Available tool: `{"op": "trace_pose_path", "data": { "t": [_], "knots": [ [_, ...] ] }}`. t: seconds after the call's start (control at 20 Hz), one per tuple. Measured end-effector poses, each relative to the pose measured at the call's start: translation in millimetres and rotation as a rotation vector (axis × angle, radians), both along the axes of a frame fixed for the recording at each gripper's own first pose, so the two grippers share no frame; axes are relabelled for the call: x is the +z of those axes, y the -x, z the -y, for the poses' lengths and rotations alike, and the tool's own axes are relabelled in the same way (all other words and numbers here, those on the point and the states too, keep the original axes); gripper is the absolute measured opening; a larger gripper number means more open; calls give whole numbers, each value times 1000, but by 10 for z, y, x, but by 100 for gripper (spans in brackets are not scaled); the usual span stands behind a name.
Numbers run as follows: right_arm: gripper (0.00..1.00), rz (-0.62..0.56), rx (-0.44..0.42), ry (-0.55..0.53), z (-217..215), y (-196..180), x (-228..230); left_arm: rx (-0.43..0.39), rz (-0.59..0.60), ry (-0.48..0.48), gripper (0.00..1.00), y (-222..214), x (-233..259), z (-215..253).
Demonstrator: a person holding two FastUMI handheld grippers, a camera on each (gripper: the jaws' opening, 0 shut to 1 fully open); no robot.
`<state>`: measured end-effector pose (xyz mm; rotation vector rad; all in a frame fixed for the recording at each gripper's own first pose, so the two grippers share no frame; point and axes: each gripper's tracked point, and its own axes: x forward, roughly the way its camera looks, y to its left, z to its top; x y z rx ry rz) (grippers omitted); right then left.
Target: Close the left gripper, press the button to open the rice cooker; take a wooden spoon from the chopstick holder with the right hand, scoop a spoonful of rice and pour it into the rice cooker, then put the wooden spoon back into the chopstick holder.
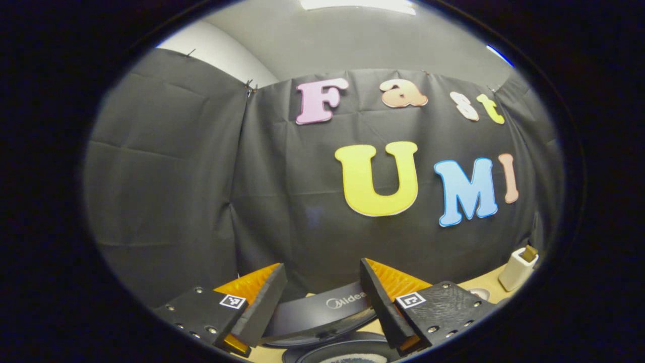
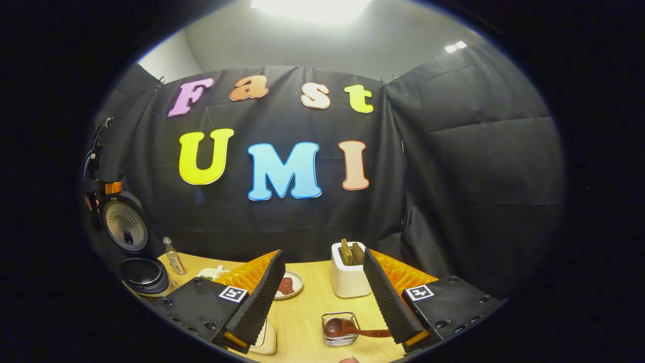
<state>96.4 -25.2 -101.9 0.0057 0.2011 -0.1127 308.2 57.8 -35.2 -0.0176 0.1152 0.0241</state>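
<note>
In the left gripper view my left gripper [image 1: 322, 264] stands open above the rice cooker, whose dark lid [image 1: 322, 312] is raised over the pot rim [image 1: 347, 353]. The right gripper view puts the open cooker lid [image 2: 124, 224] and pot [image 2: 142, 275] at far left, with the left gripper [image 2: 103, 189] by the lid's top. My right gripper [image 2: 322, 257] is open over the table. A wooden spoon [image 2: 342, 328] rests with its bowl in a small clear dish [image 2: 330, 342], its handle reaching to my right finger. The white chopstick holder [image 2: 350, 280] holds wooden handles.
A small bottle [image 2: 174, 256] stands beside the cooker. A plate with something red [image 2: 289, 285] lies on the wooden table [image 2: 307, 312]. A white item [image 2: 266, 342] sits under my left finger. In the left gripper view the white holder [image 1: 518, 269] stands at right.
</note>
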Motion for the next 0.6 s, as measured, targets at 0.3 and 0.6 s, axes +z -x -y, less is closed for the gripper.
{"op": "trace_pose_path", "data": {
  "t": [0.3, 0.6],
  "knots": [
    [98, -20, 58, -7, -59, 50, -43, -11, 9, 8, 92, 270, -26, 126],
    [98, -28, 95, -24, 11, 123, -59, -23, -22, 11, 96, 604, -134, 327]
  ]
}}
